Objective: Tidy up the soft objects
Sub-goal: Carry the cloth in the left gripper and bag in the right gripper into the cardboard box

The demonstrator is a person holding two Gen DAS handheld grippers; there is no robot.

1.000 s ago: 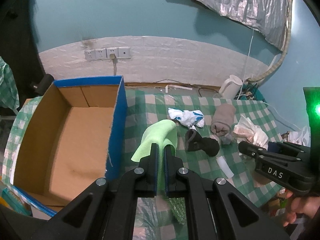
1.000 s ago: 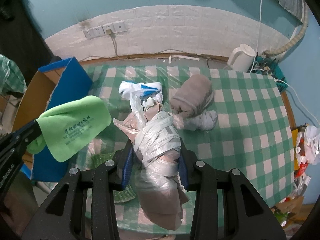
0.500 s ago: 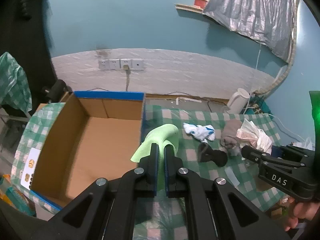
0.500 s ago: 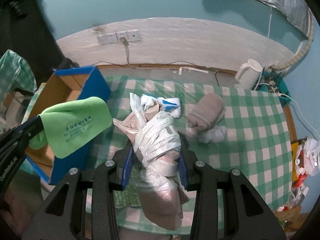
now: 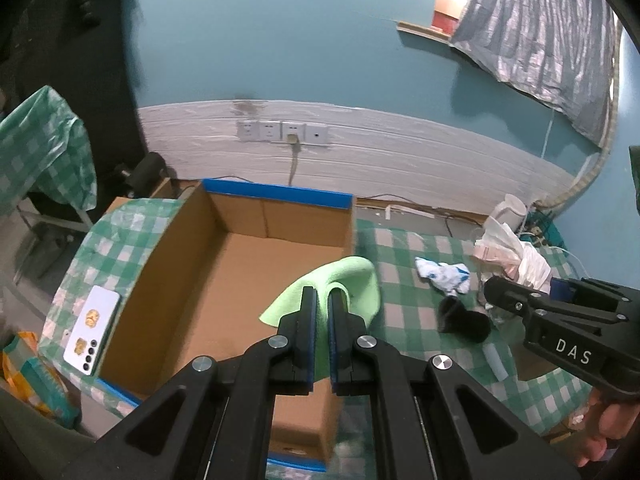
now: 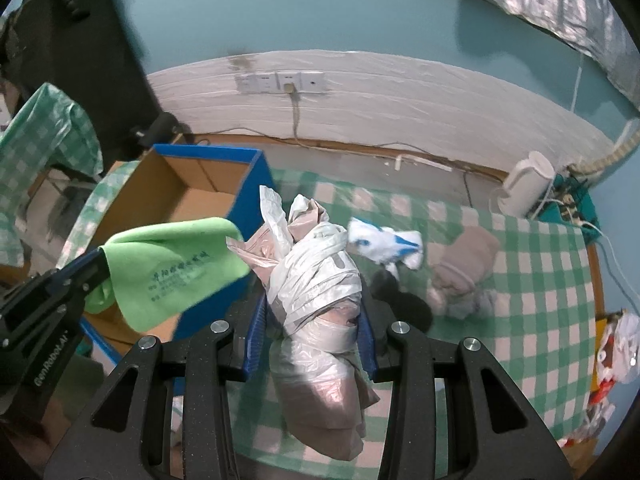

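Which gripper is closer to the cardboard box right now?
Left. The left gripper, holding the green cloth, is above the cardboard box. The right gripper, holding the plastic bag bundle, is above the table beside it.

Lived-in home room, makeshift and cluttered. Teal painted wall (image 5: 280,60) across the top, white brick-pattern panel (image 5: 400,160) below it with a row of wall sockets (image 5: 282,132) at centre, one cable plugged in. Surface covered by a green-white checked plastic cloth (image 6: 532,280), lower right. White electric kettle (image 6: 528,188) and a power strip at right edge. Silvery sheet (image 5: 532,32) hung upper right. Phone (image 5: 92,328) lower left, open cardboard box (image 5: 248,272) centre-left.
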